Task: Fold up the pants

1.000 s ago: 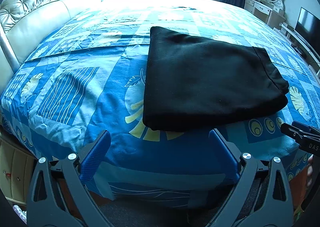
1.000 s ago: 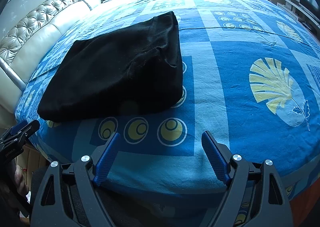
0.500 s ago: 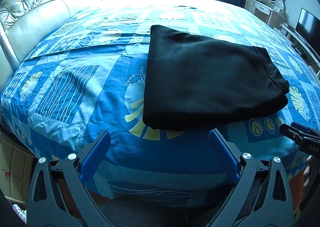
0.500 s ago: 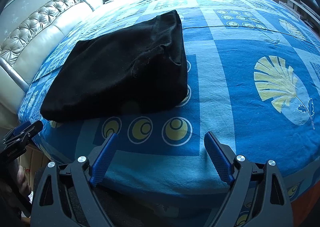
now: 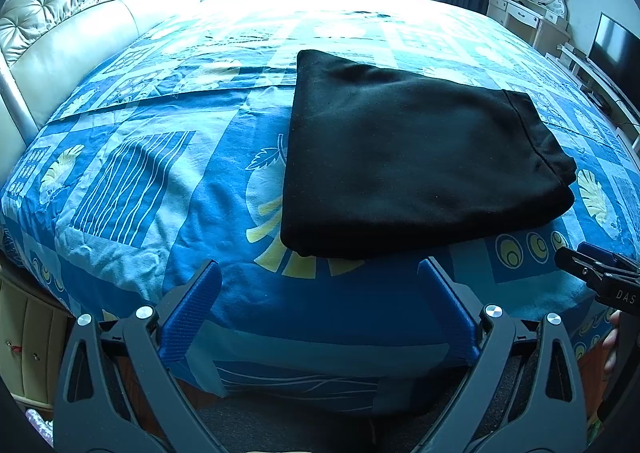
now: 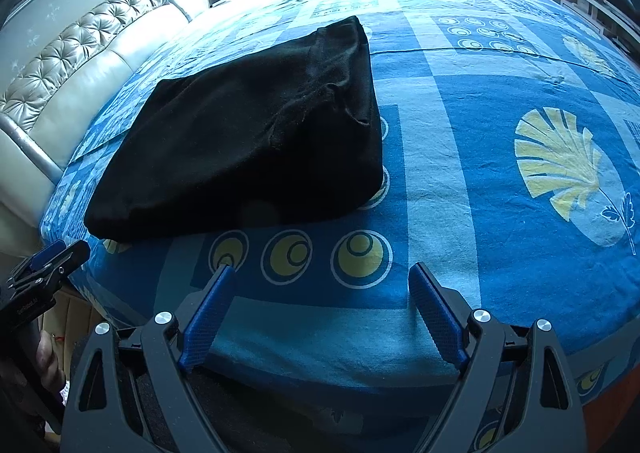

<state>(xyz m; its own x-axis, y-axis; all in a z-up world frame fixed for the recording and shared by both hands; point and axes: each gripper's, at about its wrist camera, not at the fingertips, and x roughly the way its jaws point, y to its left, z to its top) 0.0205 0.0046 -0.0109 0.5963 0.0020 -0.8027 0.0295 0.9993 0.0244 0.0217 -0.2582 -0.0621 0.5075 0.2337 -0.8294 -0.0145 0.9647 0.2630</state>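
One folded black pants (image 5: 420, 161) bundle lies lengthwise across the bed (image 5: 160, 181).

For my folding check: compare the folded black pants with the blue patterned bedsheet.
The folded black pants are plain and dark; the blue patterned bedsheet carries yellow leaves and rings. The pants form a compact stack; the bedsheet spreads over the whole bed. The pants lie on top of it. Both are soft cloth.

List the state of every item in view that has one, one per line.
black pants: folded into a compact stack, lying flat on the bed, untouched
left gripper: open, empty, short of the pants
right gripper: open, empty, over bare sheet
bedsheet: spread, lightly wrinkled
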